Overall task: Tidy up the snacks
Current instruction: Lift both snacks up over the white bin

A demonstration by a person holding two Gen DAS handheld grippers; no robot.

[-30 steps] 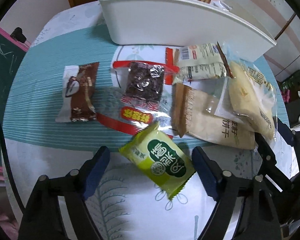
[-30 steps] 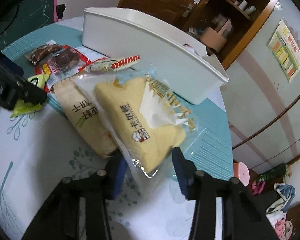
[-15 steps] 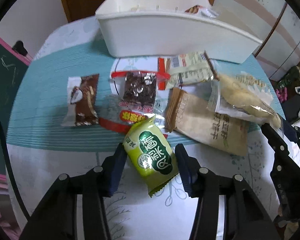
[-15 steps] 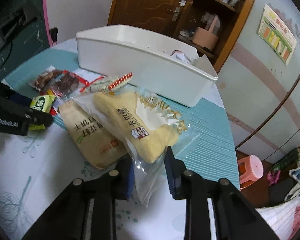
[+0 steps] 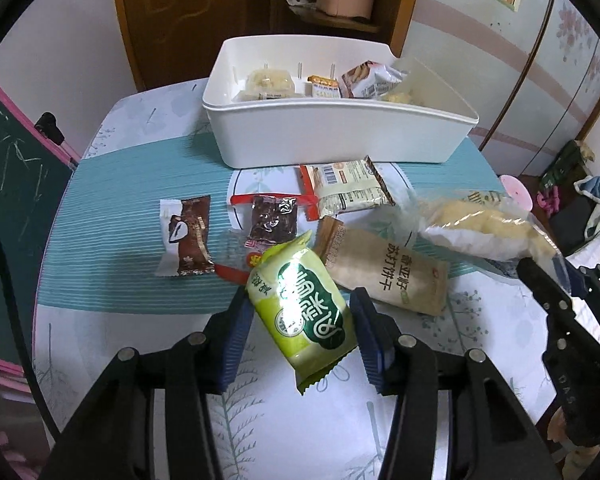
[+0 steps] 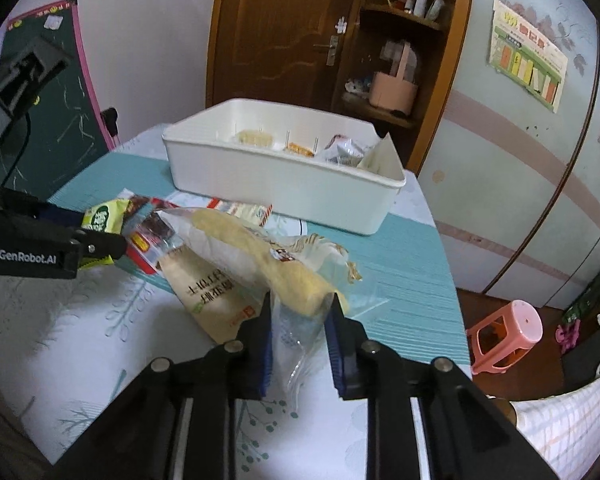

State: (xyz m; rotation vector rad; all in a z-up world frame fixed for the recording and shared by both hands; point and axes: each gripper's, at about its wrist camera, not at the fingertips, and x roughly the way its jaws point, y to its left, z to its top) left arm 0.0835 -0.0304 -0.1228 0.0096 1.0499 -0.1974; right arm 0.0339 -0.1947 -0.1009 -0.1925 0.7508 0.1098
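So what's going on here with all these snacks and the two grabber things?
A person is sorting snacks into a white bin using two handheld tools. The left gripper is shut on a green snack packet, held above the table. The right gripper is clamped on a clear bag of yellow cake. A few snacks are in the bin; a chocolate bar and other packets wait on the table.
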